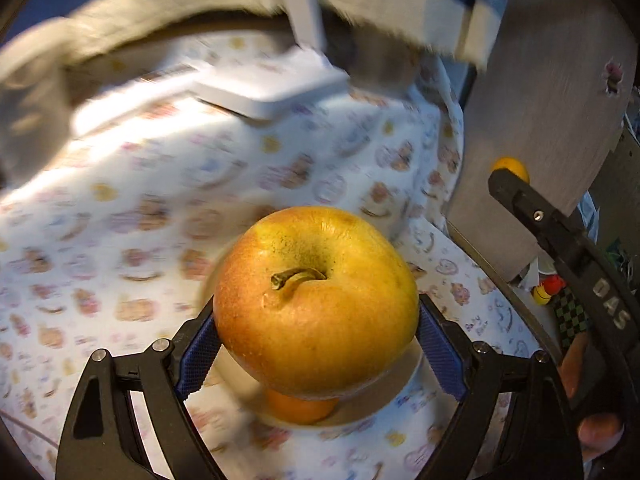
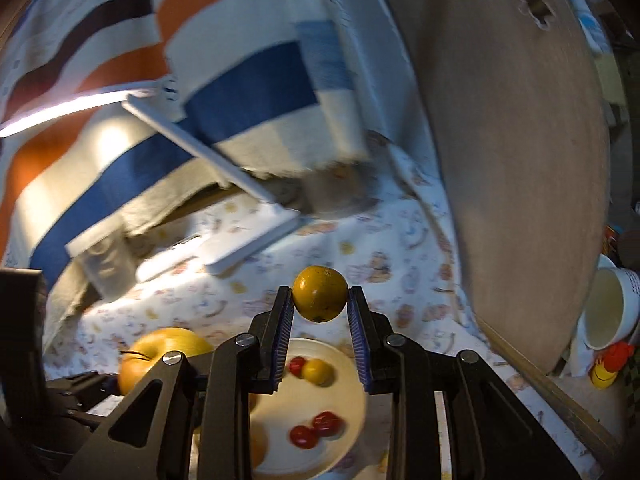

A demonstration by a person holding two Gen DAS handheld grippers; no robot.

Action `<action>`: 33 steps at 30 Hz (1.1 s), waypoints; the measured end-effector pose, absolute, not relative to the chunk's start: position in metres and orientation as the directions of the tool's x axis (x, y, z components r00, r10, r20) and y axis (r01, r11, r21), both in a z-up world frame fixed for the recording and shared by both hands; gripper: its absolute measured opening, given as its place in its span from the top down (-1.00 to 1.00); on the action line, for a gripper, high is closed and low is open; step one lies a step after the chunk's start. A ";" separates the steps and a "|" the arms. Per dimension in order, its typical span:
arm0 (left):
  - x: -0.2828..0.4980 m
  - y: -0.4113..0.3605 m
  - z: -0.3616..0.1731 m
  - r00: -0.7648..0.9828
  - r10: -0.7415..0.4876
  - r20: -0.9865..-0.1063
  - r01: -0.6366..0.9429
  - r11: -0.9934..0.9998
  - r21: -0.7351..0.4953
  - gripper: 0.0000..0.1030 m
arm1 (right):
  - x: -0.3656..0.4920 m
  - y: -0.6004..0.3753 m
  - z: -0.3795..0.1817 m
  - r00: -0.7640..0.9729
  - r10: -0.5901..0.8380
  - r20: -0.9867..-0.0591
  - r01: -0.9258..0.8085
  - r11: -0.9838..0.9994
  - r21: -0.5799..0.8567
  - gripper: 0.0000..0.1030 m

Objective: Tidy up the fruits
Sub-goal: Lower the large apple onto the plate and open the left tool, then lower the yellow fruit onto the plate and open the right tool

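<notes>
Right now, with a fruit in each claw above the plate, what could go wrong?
The apple is wide, and the left claw pinches only its sides, so it may slip. The small orange sits at the right claw fingertips and could roll out. Either would drop onto the plate with its small fruits.

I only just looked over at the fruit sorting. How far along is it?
Done: nothing clearly sorted yet. In hand: the left gripper holds an apple; the right gripper holds a small orange fruit. Left: red fruits and a yellow one on the plate.
</notes>
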State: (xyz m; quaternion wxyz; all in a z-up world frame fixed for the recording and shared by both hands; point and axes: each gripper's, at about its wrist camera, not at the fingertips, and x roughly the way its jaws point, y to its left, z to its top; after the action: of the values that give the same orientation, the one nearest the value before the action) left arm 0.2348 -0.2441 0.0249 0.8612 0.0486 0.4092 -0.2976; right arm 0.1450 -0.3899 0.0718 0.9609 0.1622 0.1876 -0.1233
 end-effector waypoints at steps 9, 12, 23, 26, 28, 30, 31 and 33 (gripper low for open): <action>0.249 -0.271 -0.009 0.440 -0.457 -0.773 0.544 0.821 -0.176 -0.72 | 0.147 -0.401 0.063 0.893 -0.151 -0.424 0.298 0.904 0.306 0.44; 0.252 -0.271 -0.016 0.448 -0.444 -0.776 0.533 0.830 -0.167 -0.72 | 0.149 -0.400 0.061 0.893 -0.127 -0.431 0.283 0.904 0.319 0.44; 0.239 -0.254 0.010 0.509 -0.474 -0.719 0.571 0.810 -0.129 -0.87 | 0.150 -0.401 0.059 0.895 -0.067 -0.441 0.249 0.894 0.371 0.44; 0.237 -0.233 0.027 0.554 -0.459 -0.694 0.541 0.832 -0.118 -0.94 | 0.149 -0.404 0.058 0.895 -0.051 -0.442 0.243 0.888 0.390 0.44; 0.231 -0.217 0.035 0.586 -0.446 -0.676 0.532 0.841 -0.093 -0.94 | 0.153 -0.405 0.056 0.887 -0.024 -0.462 0.234 0.885 0.403 0.44; 0.220 -0.196 0.043 0.648 -0.413 -0.640 0.506 0.861 -0.043 -0.94 | 0.160 -0.405 0.050 0.862 -0.006 -0.506 0.241 0.884 0.401 0.44; 0.215 -0.185 0.046 0.679 -0.403 -0.614 0.494 0.869 -0.024 -0.94 | 0.163 -0.404 0.047 0.845 -0.010 -0.535 0.255 0.886 0.386 0.44; 0.205 -0.166 0.051 0.732 -0.386 -0.562 0.467 0.884 0.001 -0.97 | 0.176 -0.405 0.034 0.789 -0.001 -0.614 0.289 0.884 0.369 0.44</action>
State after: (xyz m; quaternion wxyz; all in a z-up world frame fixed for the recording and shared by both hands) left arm 0.2054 -0.1658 0.0515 0.9278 0.0710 0.2851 -0.2299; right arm 0.1759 -0.4048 0.0337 0.9179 0.2279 0.3151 -0.0790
